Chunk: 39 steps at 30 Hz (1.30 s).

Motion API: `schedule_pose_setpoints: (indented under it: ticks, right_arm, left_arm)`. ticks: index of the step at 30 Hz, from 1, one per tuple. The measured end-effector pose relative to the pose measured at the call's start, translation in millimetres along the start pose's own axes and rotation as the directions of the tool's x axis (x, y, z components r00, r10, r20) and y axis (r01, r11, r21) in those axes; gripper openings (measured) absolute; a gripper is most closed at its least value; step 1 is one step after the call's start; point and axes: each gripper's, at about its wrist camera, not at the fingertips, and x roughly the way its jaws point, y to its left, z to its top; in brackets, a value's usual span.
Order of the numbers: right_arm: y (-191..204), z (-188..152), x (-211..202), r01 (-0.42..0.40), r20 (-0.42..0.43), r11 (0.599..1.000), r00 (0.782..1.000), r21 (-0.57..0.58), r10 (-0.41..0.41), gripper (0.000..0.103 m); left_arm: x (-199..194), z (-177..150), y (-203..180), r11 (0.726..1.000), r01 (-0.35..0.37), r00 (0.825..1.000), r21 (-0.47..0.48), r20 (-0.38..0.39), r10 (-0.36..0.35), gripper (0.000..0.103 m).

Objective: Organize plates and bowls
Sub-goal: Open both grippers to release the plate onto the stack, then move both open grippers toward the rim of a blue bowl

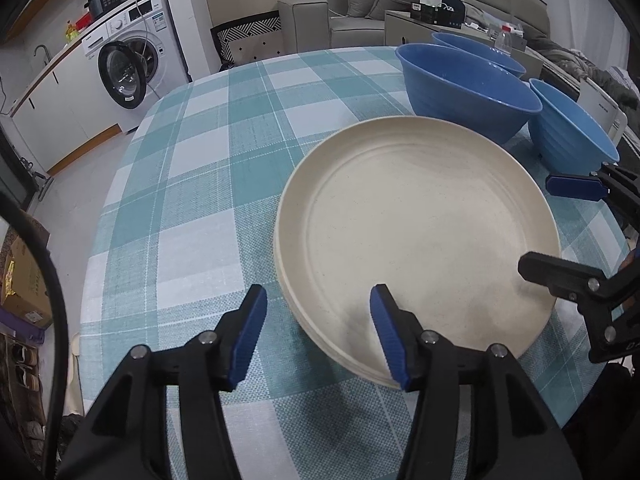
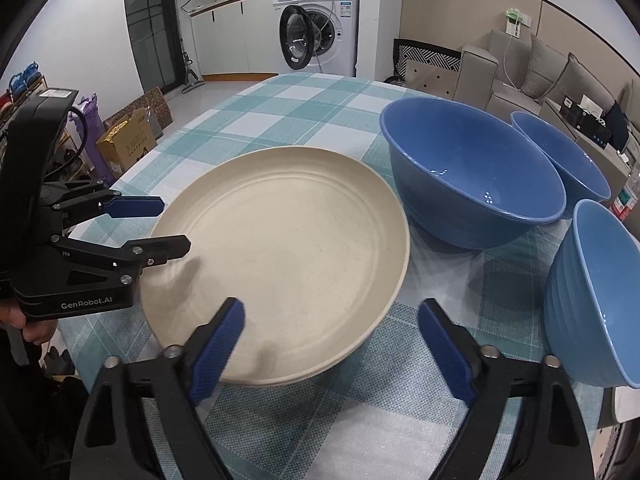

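Note:
A stack of cream plates (image 1: 416, 236) lies on the checked tablecloth; it also shows in the right wrist view (image 2: 280, 256). Three blue bowls stand beyond it: a large one (image 1: 468, 92) (image 2: 472, 172), one behind it (image 1: 480, 50) (image 2: 560, 156), and a lighter one (image 1: 572, 128) (image 2: 592, 296). My left gripper (image 1: 318, 334) is open, its jaws astride the stack's near rim, empty; it also shows in the right wrist view (image 2: 172, 226). My right gripper (image 2: 332, 344) is open and empty, its jaws astride the stack's rim; it also shows in the left wrist view (image 1: 540, 228).
The table (image 1: 192, 184) ends at the left and far side. A washing machine (image 1: 132, 68) and counter stand beyond it, a grey sofa (image 1: 360, 4) at the back. Cardboard boxes (image 2: 128, 140) sit on the floor.

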Motion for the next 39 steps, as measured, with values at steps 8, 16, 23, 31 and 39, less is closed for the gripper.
schedule_pose_setpoints:
  ticks: [8, 16, 23, 31, 39]
  right_arm:
    - [-8.8, 5.1, -23.7, -0.047, 0.072, 0.998, 0.996, 0.044, 0.044, 0.102]
    - [-14.6, 8.0, -53.2, -0.082, 0.143, 0.994, 0.987, 0.071, 0.071, 0.102]
    - [-30.6, 9.0, -71.3, -0.094, 0.187, 0.989, 0.980, 0.118, 0.071, 0.102]
    - [-59.8, 17.2, -103.9, -0.114, 0.245, 0.975, 0.967, 0.191, 0.065, 0.102]
    - [-87.1, 23.2, -136.0, -0.049, 0.296, 0.980, 0.955, 0.191, -0.010, 0.102]
  left_arm:
    - [-19.3, 4.5, 5.6, 0.996, 0.075, 0.994, -0.042, 0.078, -0.071, 0.099]
    - [-37.4, 13.1, 14.3, 0.981, 0.164, 0.978, -0.108, 0.148, -0.147, 0.103]
    - [-47.8, 24.2, 12.1, 0.979, 0.169, 0.970, -0.114, 0.193, -0.145, 0.103]
    - [-54.3, 49.0, -6.6, 0.978, 0.194, 0.958, -0.071, 0.228, -0.174, 0.103]
    - [-57.0, 76.3, -29.9, 0.986, 0.166, 0.954, -0.016, 0.255, -0.157, 0.103]
